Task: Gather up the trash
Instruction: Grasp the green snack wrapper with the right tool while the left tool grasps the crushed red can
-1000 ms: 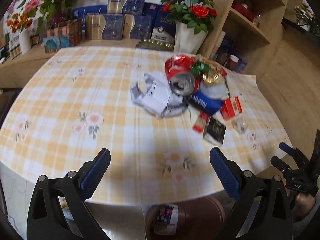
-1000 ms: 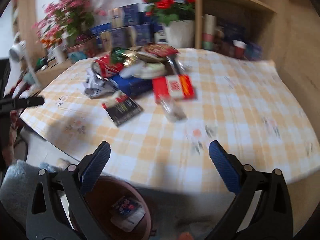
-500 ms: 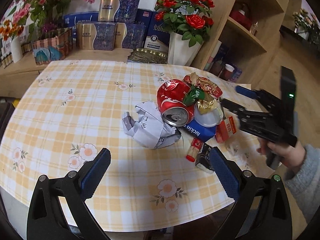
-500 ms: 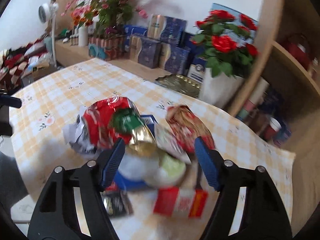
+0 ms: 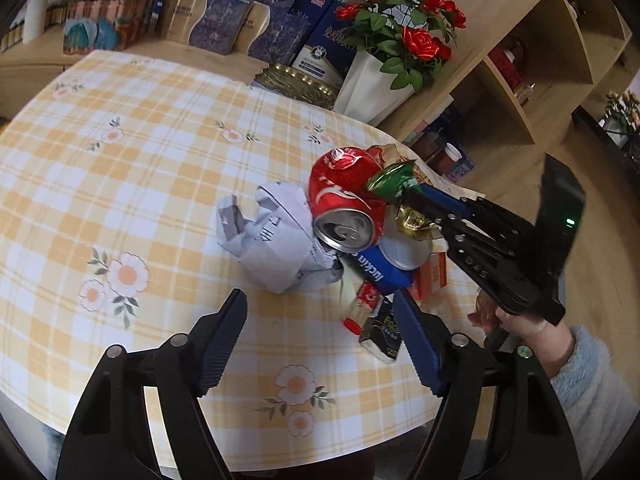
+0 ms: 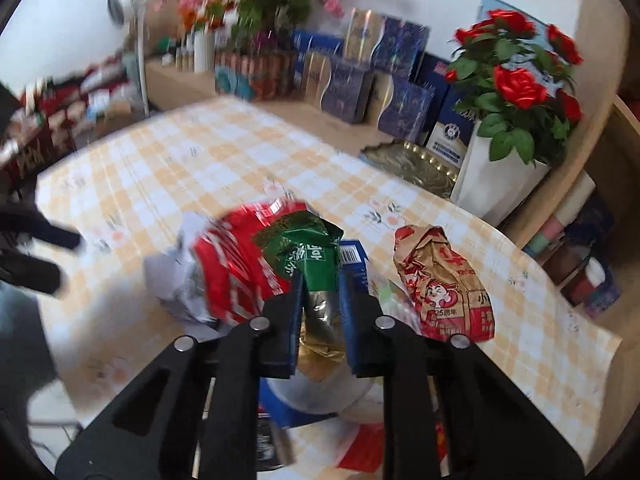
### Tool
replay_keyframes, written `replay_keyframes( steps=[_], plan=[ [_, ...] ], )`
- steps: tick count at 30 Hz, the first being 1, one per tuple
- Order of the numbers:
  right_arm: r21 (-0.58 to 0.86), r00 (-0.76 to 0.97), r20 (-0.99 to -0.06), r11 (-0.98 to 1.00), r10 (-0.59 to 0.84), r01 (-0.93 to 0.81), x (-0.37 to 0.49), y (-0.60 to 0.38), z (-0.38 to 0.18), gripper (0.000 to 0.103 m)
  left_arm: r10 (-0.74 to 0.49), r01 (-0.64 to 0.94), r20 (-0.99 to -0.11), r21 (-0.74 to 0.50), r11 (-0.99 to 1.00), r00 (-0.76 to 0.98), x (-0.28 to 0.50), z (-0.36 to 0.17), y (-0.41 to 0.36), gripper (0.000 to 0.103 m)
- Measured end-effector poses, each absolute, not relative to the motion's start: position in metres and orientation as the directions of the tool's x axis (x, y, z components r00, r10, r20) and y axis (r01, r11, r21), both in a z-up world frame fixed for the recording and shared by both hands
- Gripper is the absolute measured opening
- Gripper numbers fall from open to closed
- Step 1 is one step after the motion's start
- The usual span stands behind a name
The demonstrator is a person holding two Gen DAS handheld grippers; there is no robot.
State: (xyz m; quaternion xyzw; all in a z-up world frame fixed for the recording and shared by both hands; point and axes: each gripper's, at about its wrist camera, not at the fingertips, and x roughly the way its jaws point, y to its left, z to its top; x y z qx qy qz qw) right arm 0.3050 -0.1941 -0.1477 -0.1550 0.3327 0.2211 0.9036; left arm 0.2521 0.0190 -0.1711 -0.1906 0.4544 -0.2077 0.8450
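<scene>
A trash pile lies on the checked table (image 5: 140, 168): a crushed red can (image 5: 346, 204) (image 6: 236, 264), crumpled white paper (image 5: 272, 240), a blue packet (image 5: 384, 272), a small black packet (image 5: 380, 334) and a red-and-tan snack bag (image 6: 440, 280). My right gripper (image 6: 318, 280) (image 5: 420, 196) is shut on a green-and-gold wrapper (image 6: 308, 256) (image 5: 394, 182) on top of the pile. My left gripper (image 5: 320, 320) is open and empty, just in front of the pile, above the table.
A white vase of red roses (image 5: 384, 56) (image 6: 508, 120) and blue gift boxes (image 5: 224, 20) stand behind the table. A wooden shelf unit (image 5: 532, 80) is at the right. A gold tray (image 5: 296, 84) lies at the table's far edge.
My right gripper moved in over the pile and closed on the green-and-gold wrapper. My left gripper moved forward over the table toward the pile and narrowed a little, still open.
</scene>
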Motion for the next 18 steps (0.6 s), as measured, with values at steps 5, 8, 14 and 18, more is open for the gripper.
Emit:
replay_keyframes(
  steps=[5,8,14,18],
  plan=[
    [-0.032,0.749,-0.57,0.903,0.336,-0.429,0.269,-0.22,-0.128,0.018,-0.576,0.141,-0.669,-0.587,0.797,0.469,0.262,-0.174,0.008,0.068],
    [0.0,0.789,-0.525,0.927,0.319,-0.375,0.241,-0.234,-0.126,0.018,-0.589,0.088,-0.672,-0.623,0.777,0.448,0.271,-0.175,-0.006,0.066],
    [0.124,0.82,-0.488,0.953,0.3,-0.276,0.19,-0.268,-0.136,0.018,-0.54,0.069,-0.696,-0.582,0.81,0.473,0.295,-0.169,-0.053,0.066],
    [0.148,0.831,-0.483,0.961,0.278,-0.235,0.165,-0.284,-0.14,0.018,-0.476,-0.041,-0.73,-0.566,0.824,0.491,0.311,-0.18,-0.06,0.065]
  ],
)
